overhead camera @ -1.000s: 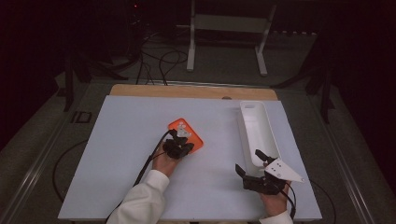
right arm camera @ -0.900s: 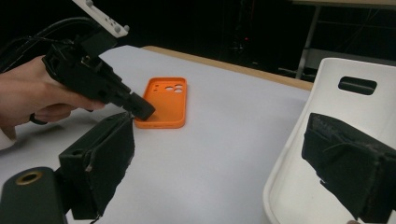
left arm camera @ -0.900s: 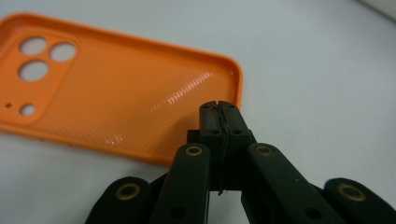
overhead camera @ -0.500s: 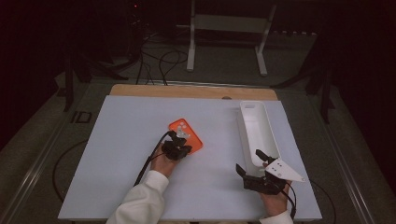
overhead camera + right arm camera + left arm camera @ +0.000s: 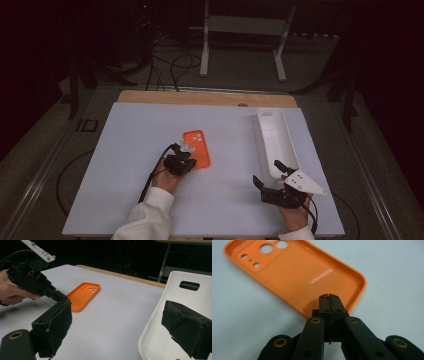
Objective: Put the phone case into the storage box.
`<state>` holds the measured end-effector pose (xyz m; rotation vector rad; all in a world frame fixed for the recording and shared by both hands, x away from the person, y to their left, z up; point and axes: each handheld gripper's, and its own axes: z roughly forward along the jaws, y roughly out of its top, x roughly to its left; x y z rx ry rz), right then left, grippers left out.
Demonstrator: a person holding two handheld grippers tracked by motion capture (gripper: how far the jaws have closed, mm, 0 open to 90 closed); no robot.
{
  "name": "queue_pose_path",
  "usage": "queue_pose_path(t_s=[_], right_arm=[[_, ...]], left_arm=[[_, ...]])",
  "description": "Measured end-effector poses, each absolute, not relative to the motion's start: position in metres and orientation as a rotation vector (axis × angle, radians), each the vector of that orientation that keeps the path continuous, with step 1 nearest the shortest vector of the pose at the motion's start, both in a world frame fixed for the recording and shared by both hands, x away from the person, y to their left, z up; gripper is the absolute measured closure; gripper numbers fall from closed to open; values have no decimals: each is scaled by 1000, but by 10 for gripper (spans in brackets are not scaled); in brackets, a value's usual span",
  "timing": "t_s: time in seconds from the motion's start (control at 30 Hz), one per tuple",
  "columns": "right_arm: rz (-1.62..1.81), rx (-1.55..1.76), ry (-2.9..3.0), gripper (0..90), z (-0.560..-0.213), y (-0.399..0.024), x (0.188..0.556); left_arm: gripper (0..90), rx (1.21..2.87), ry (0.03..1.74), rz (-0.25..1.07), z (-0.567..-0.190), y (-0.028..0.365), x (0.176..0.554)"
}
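One orange phone case (image 5: 196, 148), mid-frame on the worktop (image 5: 125, 165), not yet lifted; left gripper (image 5: 184, 156) clenched empty at its near edge. Right gripper (image 5: 268, 176) released beside white tray (image 5: 274, 135).

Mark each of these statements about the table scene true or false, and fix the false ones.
1. The orange plastic phone case lies with its hollow inside facing up. True.
2. The left gripper has its jaws spread wide. False: they are shut, pressed together at the case's near edge.
3. The long white plastic tray holds the phone case. False: the case lies on the pale table, apart from the tray.
4. The right gripper has its jaws open. True: they stand apart at the tray's near end.
5. The case's camera cut-outs are at its end far from the person. True.
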<state>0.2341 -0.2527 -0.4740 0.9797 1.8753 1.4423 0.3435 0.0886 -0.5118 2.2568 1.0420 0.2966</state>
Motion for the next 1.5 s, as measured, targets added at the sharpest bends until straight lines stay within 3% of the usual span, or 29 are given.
queue_pose_path(t_s=[0.93,1.4,1.5], right_arm=[[1485,964,1843,99,-466,-255,249],[1486,1009,1899,98,-466,-250,256],[1490,1017,1893,98,-466,-251,255]], left_arm=[[900,2223,1176,403,-511,165,321],[900,2211,1188,436,-512,166,320],[860,2206,1176,444,-512,165,320]])
